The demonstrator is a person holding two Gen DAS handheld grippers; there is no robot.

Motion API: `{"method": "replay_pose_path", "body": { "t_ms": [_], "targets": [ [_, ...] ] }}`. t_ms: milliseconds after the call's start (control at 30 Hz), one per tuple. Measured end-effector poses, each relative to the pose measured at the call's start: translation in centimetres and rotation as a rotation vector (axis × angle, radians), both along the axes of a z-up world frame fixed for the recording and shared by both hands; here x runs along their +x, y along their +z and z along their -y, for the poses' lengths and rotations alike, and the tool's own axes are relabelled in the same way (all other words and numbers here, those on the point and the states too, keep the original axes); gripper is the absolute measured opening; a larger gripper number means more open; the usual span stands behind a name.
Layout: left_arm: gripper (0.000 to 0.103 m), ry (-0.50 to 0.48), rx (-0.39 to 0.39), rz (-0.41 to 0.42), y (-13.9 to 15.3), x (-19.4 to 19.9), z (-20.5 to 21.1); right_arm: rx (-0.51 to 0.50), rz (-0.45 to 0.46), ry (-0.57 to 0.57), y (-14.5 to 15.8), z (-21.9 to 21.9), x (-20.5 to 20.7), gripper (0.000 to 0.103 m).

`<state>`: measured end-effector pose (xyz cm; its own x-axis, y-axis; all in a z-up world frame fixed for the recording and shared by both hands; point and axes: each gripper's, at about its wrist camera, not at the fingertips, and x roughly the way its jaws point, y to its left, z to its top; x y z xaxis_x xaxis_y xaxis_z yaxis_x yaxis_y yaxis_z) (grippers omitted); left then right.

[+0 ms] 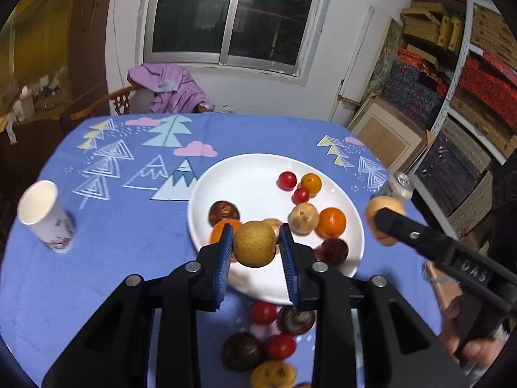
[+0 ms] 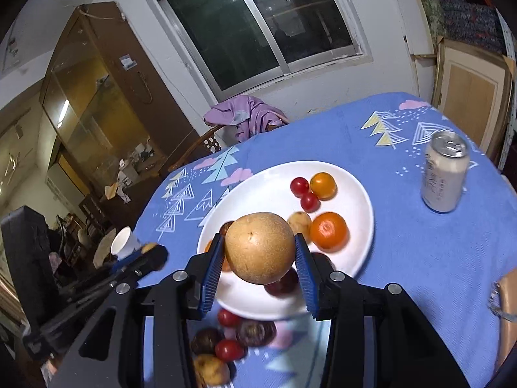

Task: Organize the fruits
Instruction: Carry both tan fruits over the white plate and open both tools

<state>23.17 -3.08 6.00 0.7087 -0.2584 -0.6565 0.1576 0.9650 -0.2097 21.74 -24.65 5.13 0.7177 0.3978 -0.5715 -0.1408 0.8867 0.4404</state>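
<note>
A paper cup [image 1: 45, 215] stood at the left of the blue tablecloth [image 1: 129, 274]. Right of it, the left gripper [image 1: 255, 245] was clenched on a small brown fruit [image 1: 254, 243], held above the near rim of the white plate [image 1: 245, 174], where oranges [image 1: 332, 221], cherry tomatoes [image 1: 287, 180] and darker fruits lay. More loose fruit [image 1: 263, 312] lay on the cloth below the plate. Farther right, the right gripper [image 2: 258, 252] grasped a larger tan pear [image 2: 259, 247] above the plate's near edge, and a drink can [image 2: 444, 171] stood upright at the far right.
</note>
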Motion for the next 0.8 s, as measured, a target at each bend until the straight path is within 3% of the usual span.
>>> {"method": "replay_pose_path", "body": {
  "t_ms": [67, 200, 300, 433, 500, 533, 733, 800],
  "targets": [
    [0.029, -0.01, -0.025, -0.042, -1.4, 1.2, 0.6, 0.002, -0.021, 0.002, -0.6, -0.5, 1.7, 0.044],
    [0.029, -0.064, 0.061, -0.103, -5.1, 2.3, 2.4, -0.019, -0.044, 0.002, -1.7, -1.5, 5.0, 0.044],
    [0.029, -0.087, 0.04, -0.156, -6.9, 3.1, 2.9, -0.007, -0.068, 0.015, -3.0, -2.4, 7.3, 0.044],
    [0.031, -0.104, 0.095, -0.157, -8.4, 3.5, 4.0, -0.03, -0.097, 0.046, -4.7, -3.8, 9.0, 0.044],
    [0.048, -0.104, 0.101, -0.154, -8.7, 3.6, 4.2, -0.047, -0.118, 0.062, -5.4, -4.2, 9.6, 0.044],
    [0.052, -0.103, 0.105, -0.148, -8.7, 3.7, 4.3, -0.05, -0.119, 0.061, -5.5, -4.2, 9.7, 0.044],
    [0.06, -0.098, 0.123, -0.124, -8.3, 3.4, 4.2, -0.057, -0.079, 0.023, -5.3, -3.5, 9.4, 0.052],
    [0.07, -0.085, 0.122, -0.113, -7.8, 3.2, 3.9, -0.043, -0.07, 0.02, -4.8, -3.0, 9.2, 0.052]
  ]
}}
